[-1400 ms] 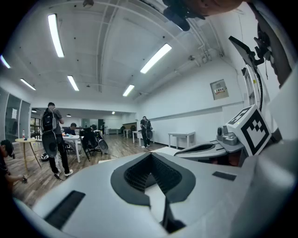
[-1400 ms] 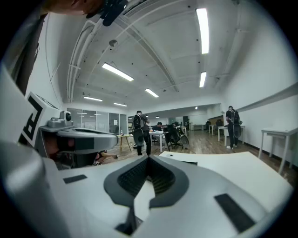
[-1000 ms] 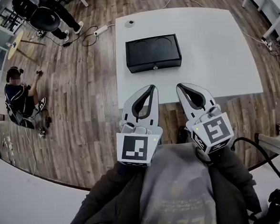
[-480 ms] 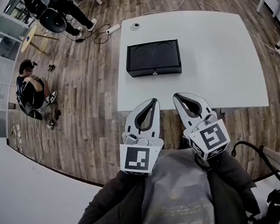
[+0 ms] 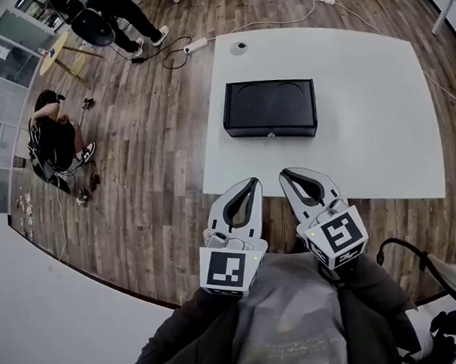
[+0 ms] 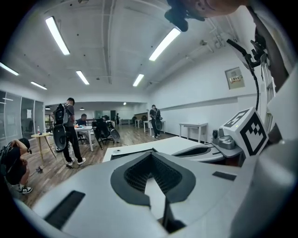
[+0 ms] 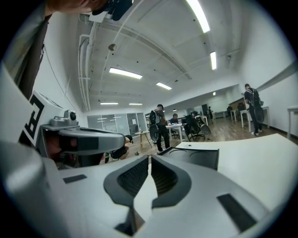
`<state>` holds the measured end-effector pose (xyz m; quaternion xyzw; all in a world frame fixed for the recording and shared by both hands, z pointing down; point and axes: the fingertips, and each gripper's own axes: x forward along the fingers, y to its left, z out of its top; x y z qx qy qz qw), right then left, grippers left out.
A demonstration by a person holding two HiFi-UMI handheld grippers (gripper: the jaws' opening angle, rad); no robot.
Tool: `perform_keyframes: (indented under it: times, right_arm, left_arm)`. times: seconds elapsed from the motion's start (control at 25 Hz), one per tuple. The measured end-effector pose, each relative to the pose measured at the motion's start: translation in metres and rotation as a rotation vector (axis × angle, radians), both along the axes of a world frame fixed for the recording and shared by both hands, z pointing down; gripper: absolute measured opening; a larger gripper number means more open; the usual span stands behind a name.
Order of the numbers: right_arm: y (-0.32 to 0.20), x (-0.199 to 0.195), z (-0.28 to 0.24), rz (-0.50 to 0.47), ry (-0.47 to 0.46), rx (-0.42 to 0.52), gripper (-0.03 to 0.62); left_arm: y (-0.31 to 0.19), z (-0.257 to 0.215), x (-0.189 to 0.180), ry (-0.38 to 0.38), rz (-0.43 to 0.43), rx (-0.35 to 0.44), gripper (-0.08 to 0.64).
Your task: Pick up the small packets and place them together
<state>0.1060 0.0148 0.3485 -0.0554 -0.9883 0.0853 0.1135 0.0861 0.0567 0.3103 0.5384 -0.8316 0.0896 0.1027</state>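
Pickup had not begun: left tool (image 5: 251, 184) and right tool (image 5: 285, 174) were pressed together, empty, over the near edge of the surface (image 5: 364, 121); no packets showed, only a black case (image 5: 270, 109).

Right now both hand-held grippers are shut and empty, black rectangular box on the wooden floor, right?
Not the floor: head view shows the black rectangular box on the white square table. Yes, left hand-held gripper and right hand-held gripper are shut and empty.

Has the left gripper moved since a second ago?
Yes. The left gripper has drawn back from the black rectangular box, toward the white table's near edge.
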Motion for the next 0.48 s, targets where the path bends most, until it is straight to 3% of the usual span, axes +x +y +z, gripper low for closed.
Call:
perform_keyframes:
  times: [0.12, 0.24, 0.48]
  right_arm:
    - [-0.008, -0.021, 0.02, 0.087, 0.061, 0.025, 0.012]
    - [-0.02, -0.042, 0.033, 0.189, 0.134, 0.035, 0.068]
    - [-0.041, -0.077, 0.06, 0.363, 0.254, 0.065, 0.094]
  left_arm:
    - [0.002, 0.007, -0.027, 0.017, 0.028, 0.012, 0.003]
    - [-0.002, 0.003, -0.055, 0.04, 0.069, 0.009, 0.003]
    - [-0.018, 0.009, -0.094, 0.075, 0.191, -0.004, 0.003]
